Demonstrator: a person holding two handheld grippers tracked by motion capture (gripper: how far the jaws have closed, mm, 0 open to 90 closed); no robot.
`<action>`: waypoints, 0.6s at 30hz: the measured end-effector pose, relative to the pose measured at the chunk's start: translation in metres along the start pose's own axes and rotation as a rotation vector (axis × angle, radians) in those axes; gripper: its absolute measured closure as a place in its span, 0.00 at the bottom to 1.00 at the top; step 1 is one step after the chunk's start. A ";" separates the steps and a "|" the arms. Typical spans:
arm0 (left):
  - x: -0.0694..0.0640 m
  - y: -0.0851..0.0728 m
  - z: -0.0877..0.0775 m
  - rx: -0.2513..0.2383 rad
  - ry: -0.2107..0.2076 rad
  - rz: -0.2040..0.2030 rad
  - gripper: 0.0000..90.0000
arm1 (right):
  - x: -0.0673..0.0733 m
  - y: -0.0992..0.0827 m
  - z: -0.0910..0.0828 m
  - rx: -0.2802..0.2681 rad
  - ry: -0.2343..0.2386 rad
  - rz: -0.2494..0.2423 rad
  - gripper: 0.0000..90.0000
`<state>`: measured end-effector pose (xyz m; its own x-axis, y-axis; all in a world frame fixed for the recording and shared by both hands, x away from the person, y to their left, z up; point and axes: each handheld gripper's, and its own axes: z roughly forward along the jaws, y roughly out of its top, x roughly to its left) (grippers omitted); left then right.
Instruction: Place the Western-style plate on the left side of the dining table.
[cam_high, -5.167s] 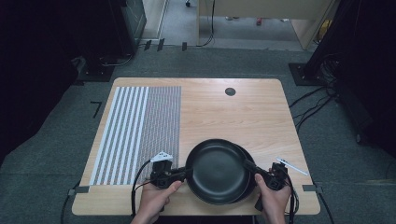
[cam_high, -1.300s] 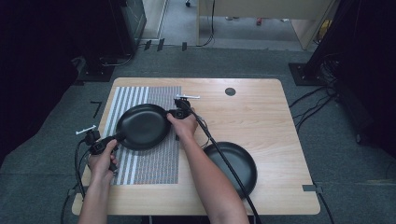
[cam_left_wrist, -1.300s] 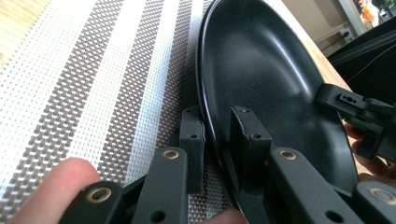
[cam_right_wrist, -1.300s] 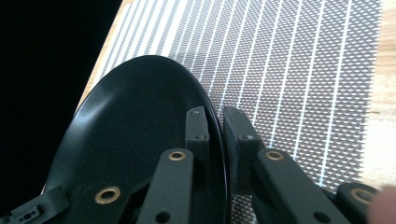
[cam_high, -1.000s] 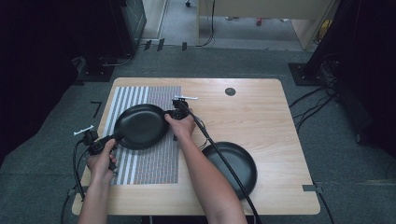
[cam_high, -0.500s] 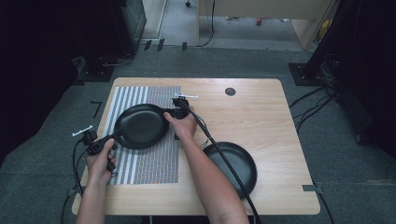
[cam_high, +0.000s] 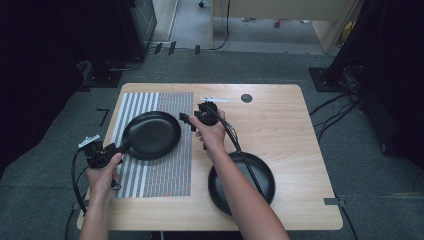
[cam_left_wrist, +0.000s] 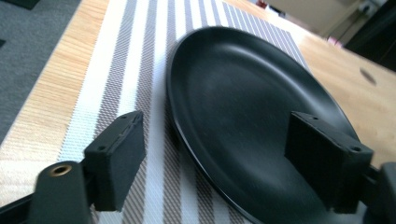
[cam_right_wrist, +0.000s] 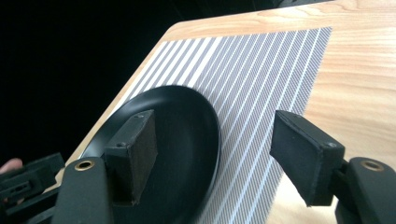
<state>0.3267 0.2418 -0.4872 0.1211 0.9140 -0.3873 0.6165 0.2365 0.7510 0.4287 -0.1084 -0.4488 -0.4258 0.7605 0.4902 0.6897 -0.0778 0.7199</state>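
I have the plate lying flat on the striped mat, toward its far half, and I judge it was set there on purpose: the mat looks like the place setting, and the second plate waits on the bare table near my right forearm, well apart from the first. Both tools have just been opening, and nothing is between the jaws of either. My left gripper sits at the plate's near-left edge, jaws spread wide; in the left gripper view the pads stand either side of the rim with clear air to it, so it has let go and holds nothing. My right gripper hangs just beyond the plate's far-right edge, over the mat's right border, also wide open and empty; in the right gripper view its pads frame the plate from a little way off without touching. I read the two-sided hold as the reason for this layout: a shallow, wide dish is steadier carried by opposite rims. The plate is round, so it has no true long axis; it faces straight up, hollow side open, level on the mat. The line between my two grippers runs across it from near-left to far-right.
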 end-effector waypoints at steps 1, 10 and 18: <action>-0.003 -0.001 -0.003 0.005 -0.003 0.013 0.19 | 0.000 -0.002 -0.006 0.008 0.001 -0.007 0.33; -0.031 -0.016 -0.028 0.024 0.008 0.087 0.15 | -0.003 -0.012 -0.057 -0.002 -0.015 -0.065 0.29; -0.047 -0.030 -0.041 0.005 0.027 0.128 0.15 | -0.016 -0.027 -0.095 -0.025 -0.046 -0.055 0.27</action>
<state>0.2709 0.2054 -0.4693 0.1781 0.9453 -0.2733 0.6011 0.1154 0.7908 0.3608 -0.1796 -0.4295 -0.4350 0.7926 0.4271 0.6511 -0.0507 0.7573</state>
